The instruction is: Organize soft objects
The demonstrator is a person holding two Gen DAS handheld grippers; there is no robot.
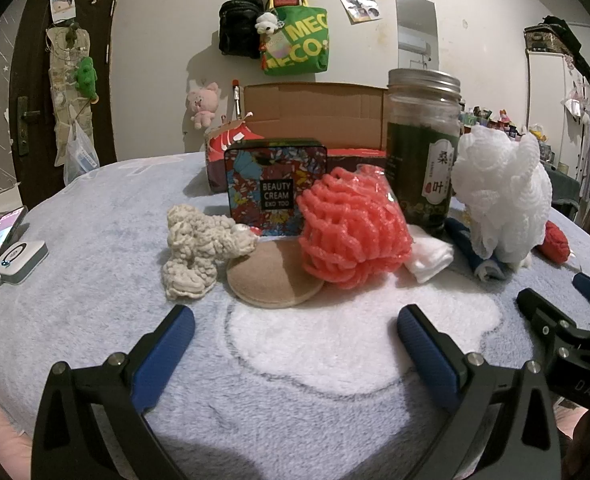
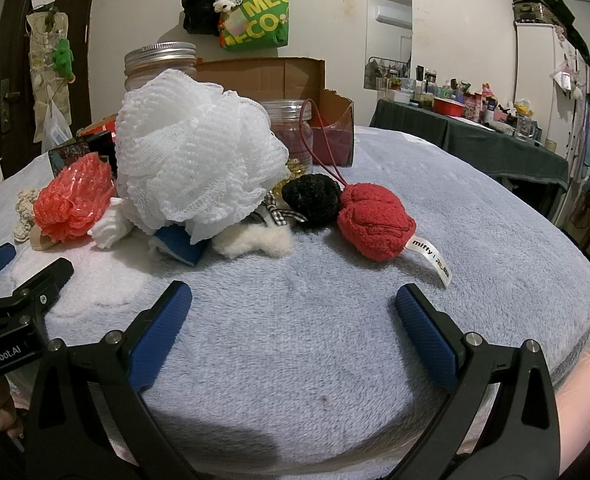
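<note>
A white mesh pouf [image 2: 199, 152] sat heaped at centre-left of the right view, a coral mesh pouf [image 1: 353, 228] at mid-frame left view, beside a cream knitted piece [image 1: 203, 246]; a red plush [image 2: 375, 222] lay centre-right.

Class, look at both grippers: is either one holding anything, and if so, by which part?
Nothing is held. The left gripper and right gripper are both open above the blanket.
</note>
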